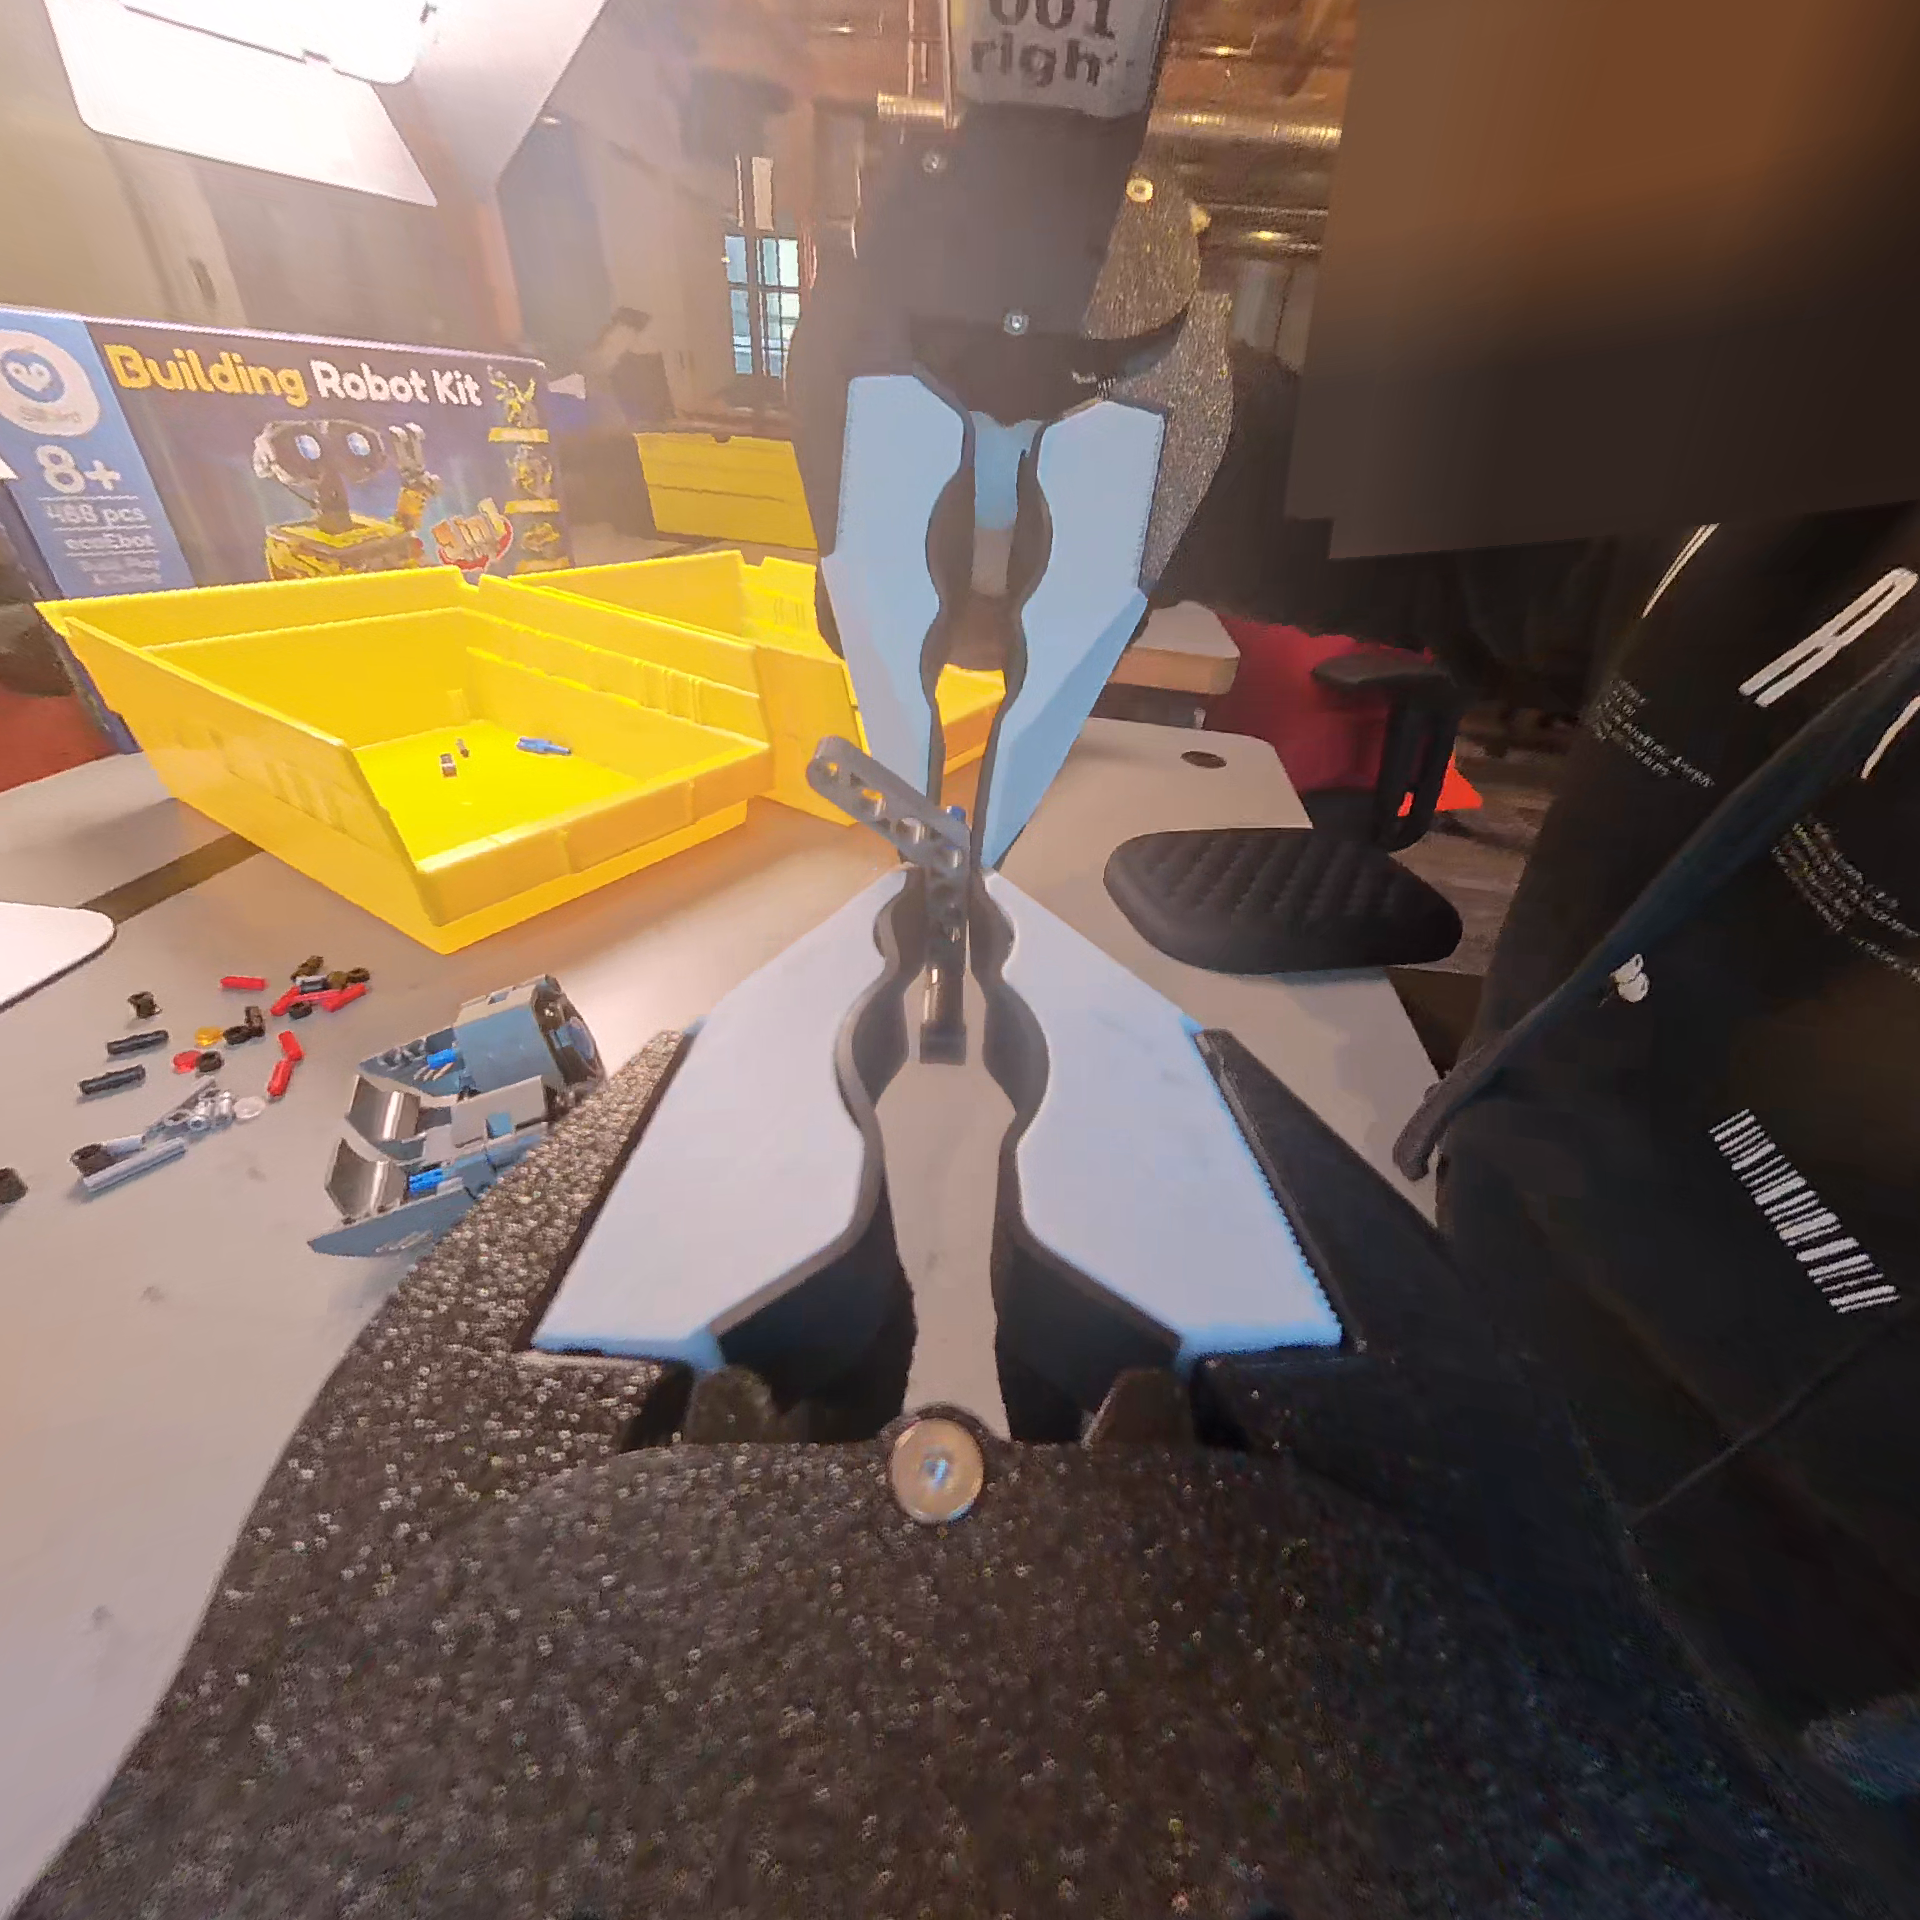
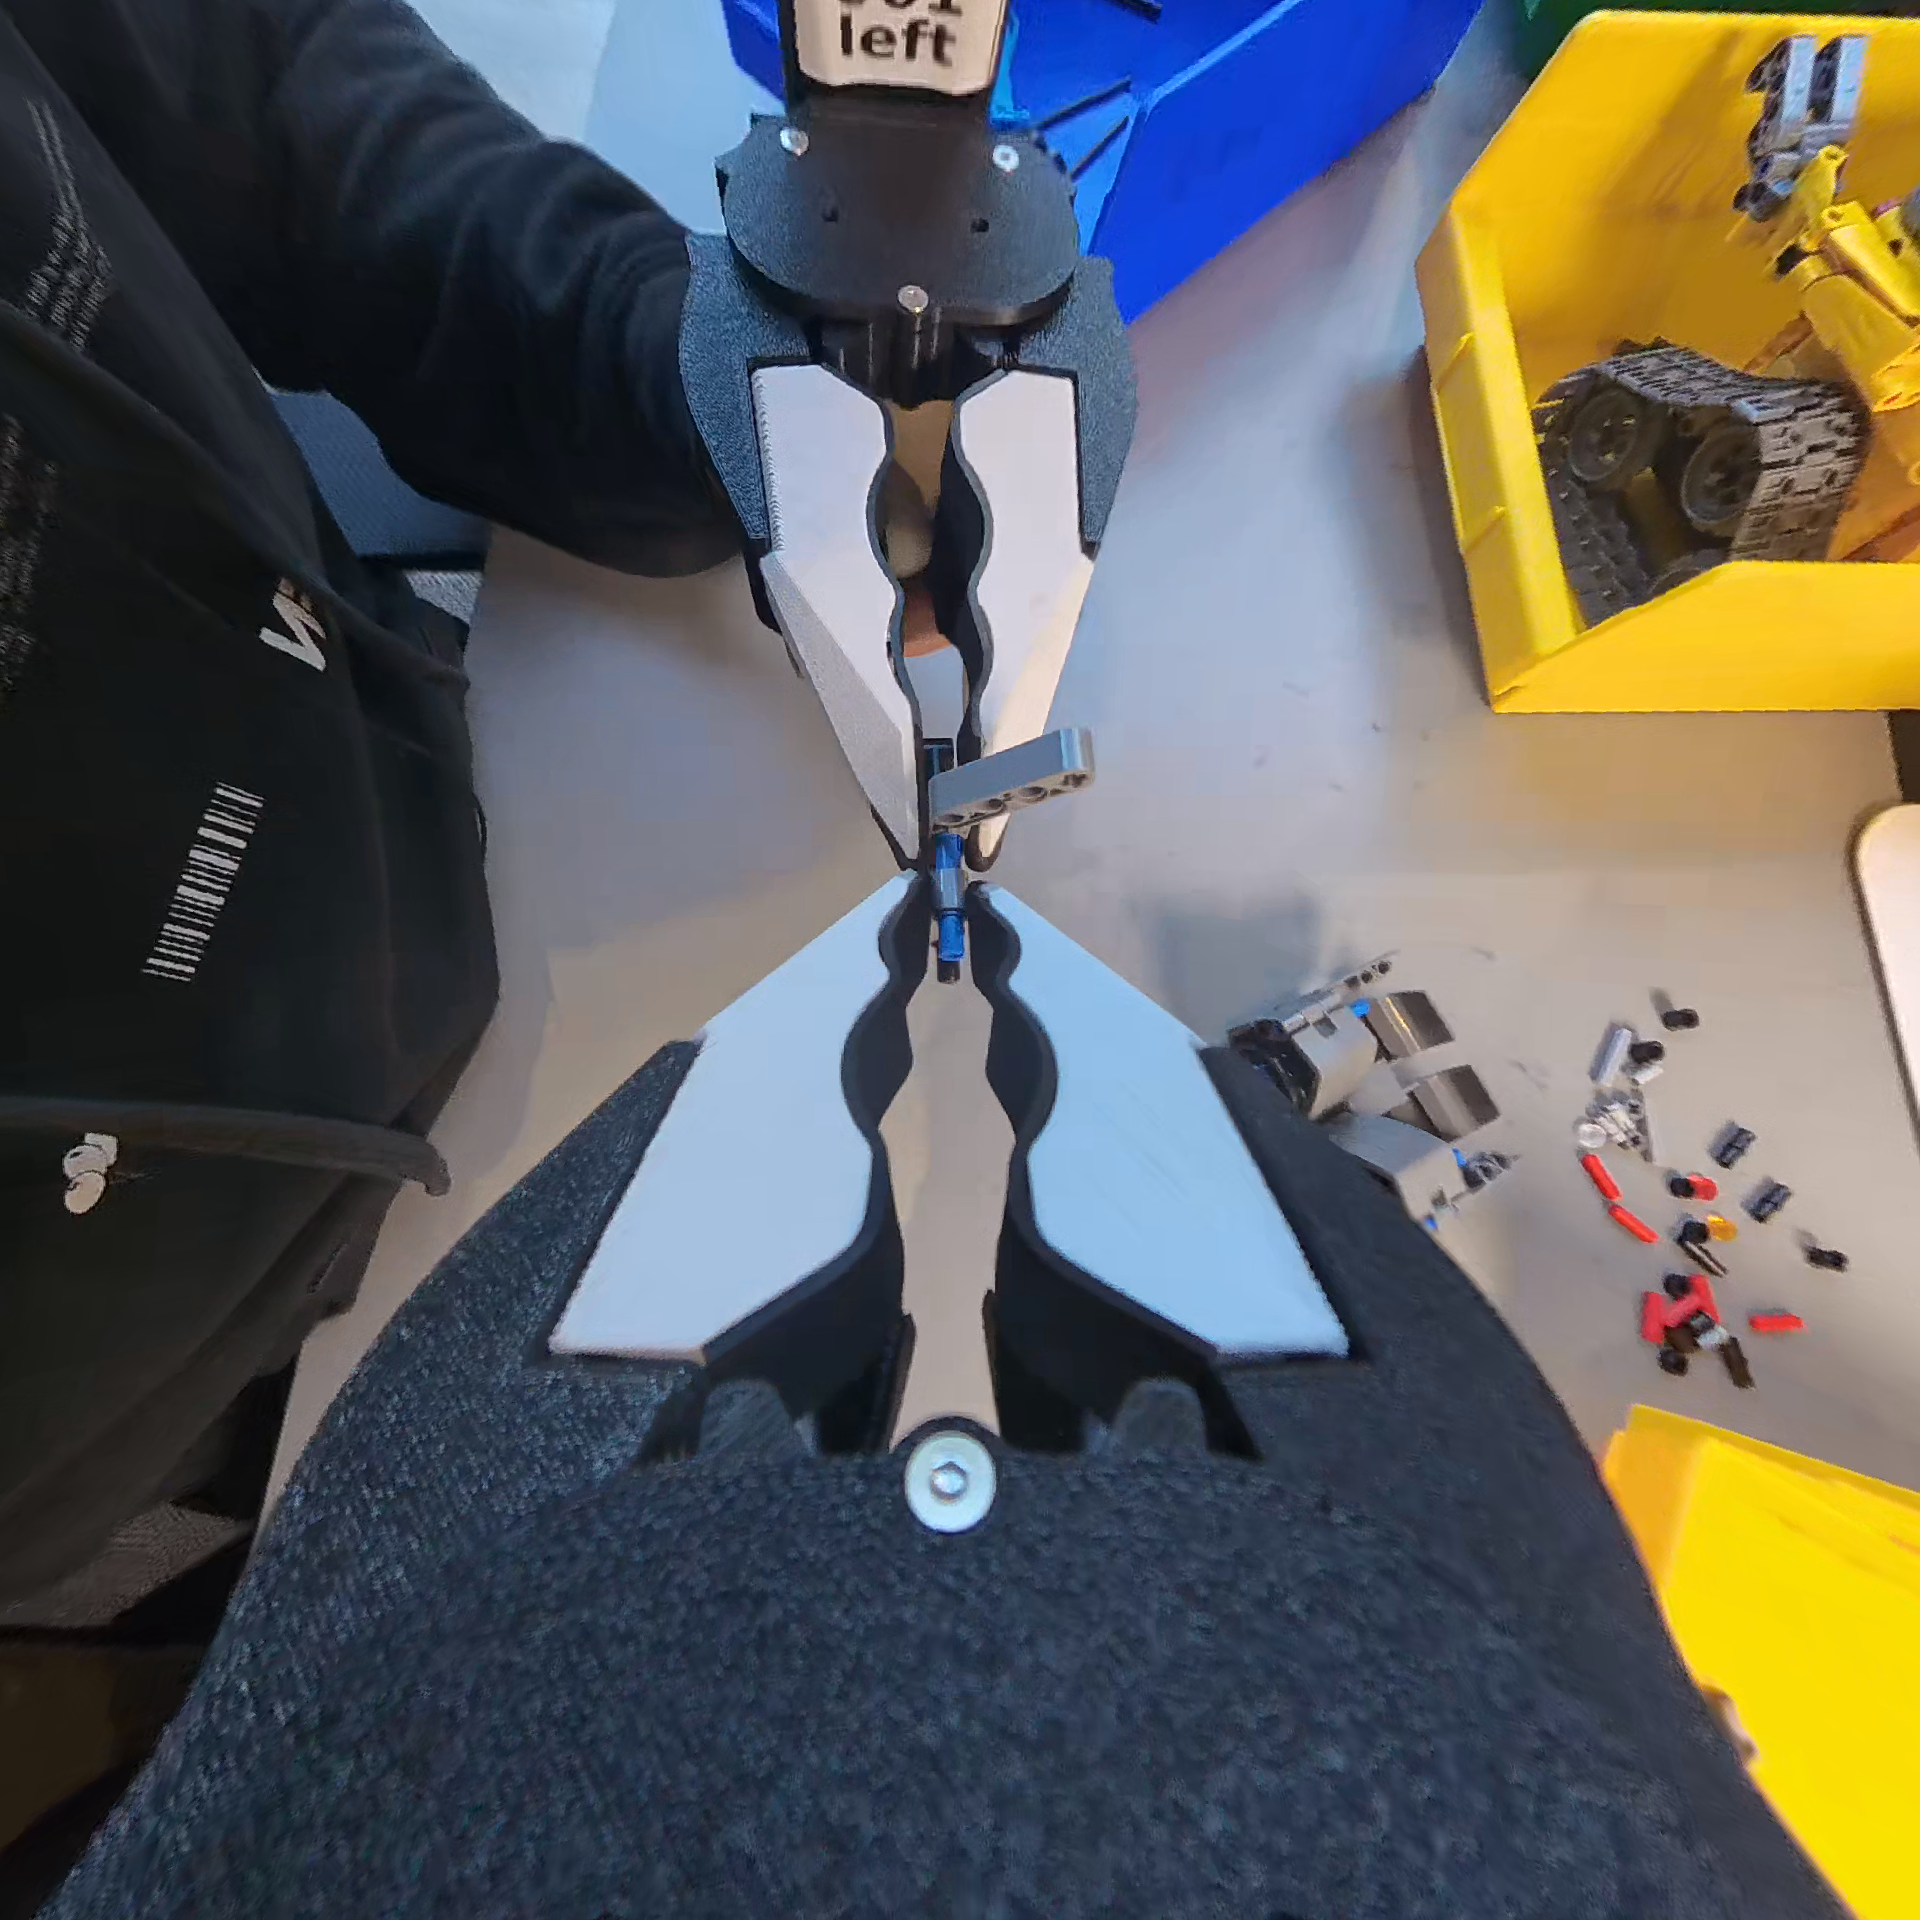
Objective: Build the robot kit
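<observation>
My left gripper (image 1: 940,881) is shut on a grey perforated beam (image 1: 891,808). The beam runs down between the fingers and sticks out up and to the left. My right gripper (image 1: 962,840) comes in from above, tip to tip with it. In the right wrist view my right gripper (image 2: 941,889) is shut on a thin blue pin with a grey sleeve (image 2: 948,914). The pin's far end meets the grey beam (image 2: 1013,779) held by my left gripper (image 2: 940,847). Both are held above the grey table (image 2: 1195,644).
A yellow bin (image 1: 260,727) holds a few small parts, with a kit box (image 1: 312,457) behind it. Loose red and black pieces (image 1: 249,1018) and a grey-blue assembly (image 1: 468,1101) lie on the table. Another yellow bin (image 2: 1507,312) holds a tracked model (image 2: 1704,457). A blue bin (image 2: 1247,125), a chair (image 1: 1278,904) and a person in black are close by.
</observation>
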Demonstrator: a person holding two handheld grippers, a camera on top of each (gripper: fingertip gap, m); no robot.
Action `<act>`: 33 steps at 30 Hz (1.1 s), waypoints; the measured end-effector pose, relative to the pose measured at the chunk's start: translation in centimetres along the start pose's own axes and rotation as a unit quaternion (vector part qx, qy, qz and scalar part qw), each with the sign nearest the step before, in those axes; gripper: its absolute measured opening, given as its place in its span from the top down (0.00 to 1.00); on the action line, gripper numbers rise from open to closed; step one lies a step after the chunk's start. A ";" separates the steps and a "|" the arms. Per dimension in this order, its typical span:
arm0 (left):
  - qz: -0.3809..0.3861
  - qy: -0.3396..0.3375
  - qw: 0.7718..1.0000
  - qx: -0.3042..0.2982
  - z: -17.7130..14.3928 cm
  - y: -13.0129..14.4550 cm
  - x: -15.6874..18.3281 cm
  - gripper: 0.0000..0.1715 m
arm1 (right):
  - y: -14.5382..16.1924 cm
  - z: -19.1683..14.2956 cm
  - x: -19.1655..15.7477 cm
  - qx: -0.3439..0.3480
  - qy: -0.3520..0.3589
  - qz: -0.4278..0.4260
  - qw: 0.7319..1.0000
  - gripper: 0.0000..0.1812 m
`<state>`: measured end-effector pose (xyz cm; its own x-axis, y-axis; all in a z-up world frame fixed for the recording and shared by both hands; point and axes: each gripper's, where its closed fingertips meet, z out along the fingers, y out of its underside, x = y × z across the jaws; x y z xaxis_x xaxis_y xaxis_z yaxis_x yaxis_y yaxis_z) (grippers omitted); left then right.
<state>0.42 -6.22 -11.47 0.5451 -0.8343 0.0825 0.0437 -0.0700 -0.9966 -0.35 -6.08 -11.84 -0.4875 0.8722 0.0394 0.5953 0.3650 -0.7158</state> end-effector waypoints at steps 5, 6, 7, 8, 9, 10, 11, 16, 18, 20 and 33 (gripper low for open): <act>-0.101 0.045 0.991 0.074 -0.1 -1.3 0.0 0.96 | -1.2 -0.9 0.2 0.127 -0.010 0.042 0.991 0.97; -0.118 0.052 0.988 0.084 -0.1 -1.3 0.0 0.96 | -1.2 -1.0 0.2 0.135 -0.001 0.034 0.990 0.97; -0.131 0.062 0.985 0.096 -0.1 -1.4 0.1 0.96 | -1.3 -1.0 0.2 0.149 0.003 0.031 0.988 0.97; -0.140 0.070 0.982 0.107 -0.2 -1.7 0.2 0.96 | -1.6 -1.2 0.1 0.168 -0.001 0.037 0.985 0.97; -0.139 0.073 0.981 0.112 -0.2 -1.7 0.3 0.96 | -1.7 -1.3 0.0 0.178 -0.009 0.053 0.983 0.97; -0.132 0.075 0.982 0.113 -0.1 -1.7 0.4 0.96 | -1.7 -1.3 -0.1 0.182 -0.019 0.065 0.981 0.97; -0.130 0.079 0.982 0.112 0.0 -1.7 0.6 0.96 | -1.6 -1.4 -0.3 0.181 -0.025 0.066 0.981 0.97; -0.123 0.090 0.982 0.114 0.0 -1.6 0.9 0.96 | -1.3 -1.4 -0.7 0.132 -0.009 0.050 0.990 0.97; -0.134 0.094 0.980 0.117 -0.1 -1.7 0.9 0.96 | -1.4 -1.4 -0.7 0.124 0.001 0.039 0.992 0.97; -0.162 0.102 0.974 0.122 -0.2 -1.8 0.7 0.96 | -1.4 -1.3 -0.5 0.123 0.021 0.023 0.992 0.96; -0.370 0.215 0.887 0.171 -1.0 -2.7 0.3 0.97 | -2.5 -1.5 -1.0 0.141 0.108 -0.194 0.965 0.82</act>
<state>-0.36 -6.80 -8.80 -0.1051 -0.7655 0.6348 0.5490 -0.5770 -0.6048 -0.40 -7.39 -9.00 -0.4756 0.7468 0.4649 0.1823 0.6007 -0.7784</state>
